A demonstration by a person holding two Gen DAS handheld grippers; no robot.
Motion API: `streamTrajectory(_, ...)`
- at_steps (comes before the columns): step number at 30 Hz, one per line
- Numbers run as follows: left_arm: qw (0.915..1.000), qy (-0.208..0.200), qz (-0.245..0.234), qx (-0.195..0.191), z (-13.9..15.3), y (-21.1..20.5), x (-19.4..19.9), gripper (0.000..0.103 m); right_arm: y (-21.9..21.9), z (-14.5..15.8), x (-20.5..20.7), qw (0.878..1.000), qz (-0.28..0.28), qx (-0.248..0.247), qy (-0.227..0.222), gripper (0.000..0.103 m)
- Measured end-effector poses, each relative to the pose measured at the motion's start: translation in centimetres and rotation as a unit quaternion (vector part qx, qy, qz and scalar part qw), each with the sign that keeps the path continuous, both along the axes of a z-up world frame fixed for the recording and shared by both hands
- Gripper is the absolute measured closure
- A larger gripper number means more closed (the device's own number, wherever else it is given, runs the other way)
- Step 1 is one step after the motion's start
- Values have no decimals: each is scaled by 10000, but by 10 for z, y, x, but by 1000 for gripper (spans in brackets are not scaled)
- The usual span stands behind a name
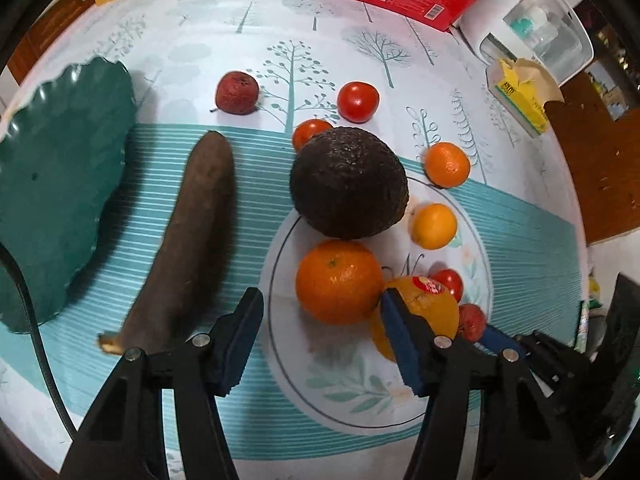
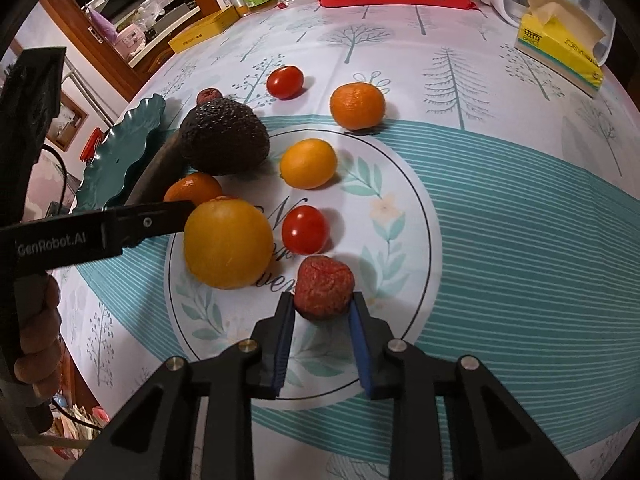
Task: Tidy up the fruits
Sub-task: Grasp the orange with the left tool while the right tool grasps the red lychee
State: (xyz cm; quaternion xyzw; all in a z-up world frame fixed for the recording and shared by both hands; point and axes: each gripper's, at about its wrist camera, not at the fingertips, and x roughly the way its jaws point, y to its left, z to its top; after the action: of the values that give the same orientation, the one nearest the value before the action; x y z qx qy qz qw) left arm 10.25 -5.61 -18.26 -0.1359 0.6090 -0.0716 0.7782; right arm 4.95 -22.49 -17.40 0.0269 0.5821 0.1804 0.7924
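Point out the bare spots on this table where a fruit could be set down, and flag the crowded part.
The green plate holds nothing. Bare striped cloth lies right of the printed circle, between the mandarin and the tissue box. Crowded: the circle's left side, where the avocado, big orange, cherry tomato and wrinkled red fruit cluster.
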Motion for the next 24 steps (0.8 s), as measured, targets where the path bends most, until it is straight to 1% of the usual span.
streamTrajectory(3, 9997, 40, 60, -229, -7, 1, 8, 43, 0, 0, 1, 10000, -1, -4, -15, 75)
streamTrajectory(6, 9992, 79, 83, -371, -14, 0, 12, 43, 1, 0, 1, 10000, -7, -23, -42, 75)
streamTrajectory(9, 9994, -16, 15, -347, -16, -5, 15, 46, 1, 0, 0, 10000, -4, -22, -62, 75)
streamTrajectory(15, 9994, -113, -59, -307, -16, -13, 23, 47, 1, -1, 4, 9999, -15, -66, -103, 75)
streamTrajectory(16, 9995, -130, -84, -288, -16, -15, 23, 49, 1, -1, 4, 9999, -17, -72, -111, 75)
streamTrajectory(18, 9994, -152, -173, -277, -16, -18, 24, 58, 1, -1, 6, 9999, -15, -84, -132, 75)
streamTrajectory(24, 9993, -231, -230, -197, -14, -19, 20, 60, 1, 0, 5, 9997, -26, -69, -219, 75)
